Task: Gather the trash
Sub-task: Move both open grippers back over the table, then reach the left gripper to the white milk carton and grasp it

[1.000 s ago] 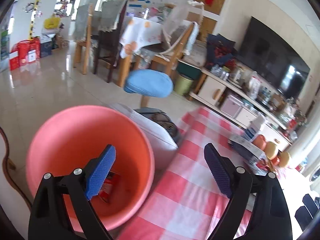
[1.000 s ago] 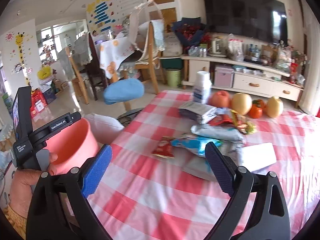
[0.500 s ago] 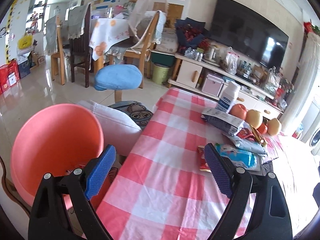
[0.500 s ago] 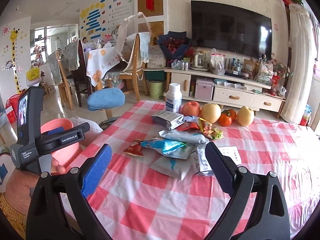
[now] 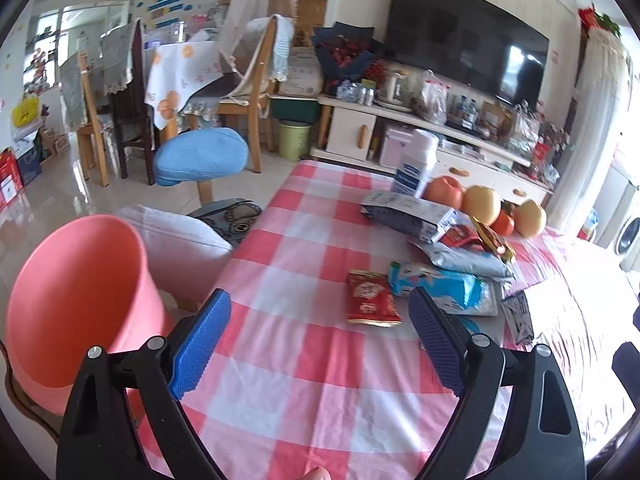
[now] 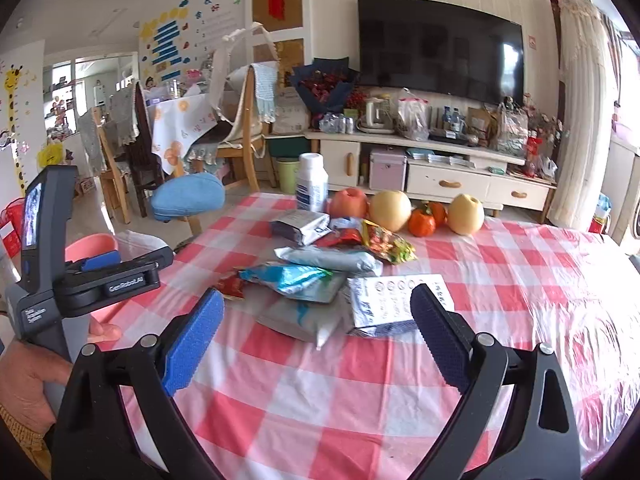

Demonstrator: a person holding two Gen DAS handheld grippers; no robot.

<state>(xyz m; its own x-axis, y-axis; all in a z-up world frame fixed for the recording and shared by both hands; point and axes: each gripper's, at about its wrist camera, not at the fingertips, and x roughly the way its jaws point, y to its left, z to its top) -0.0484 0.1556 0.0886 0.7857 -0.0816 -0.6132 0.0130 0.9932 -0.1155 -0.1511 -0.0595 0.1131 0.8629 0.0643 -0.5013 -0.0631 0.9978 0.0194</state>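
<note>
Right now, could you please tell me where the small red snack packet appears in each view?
Left wrist: small red snack packet lies centre-right on the checked cloth, beside the blue wrapper.
Right wrist: centre-left, partly under that wrapper.
Shared landmark: white bottle.

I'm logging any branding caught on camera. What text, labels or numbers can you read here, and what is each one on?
"GenRobot.AI": on the side of the left gripper, seen in the right wrist view.
"Data ... System": on that gripper's handle; the middle word is too small to read.
Print on the white bottle, snack wrappers, white packet and wall posters: too blurred to read.
</note>
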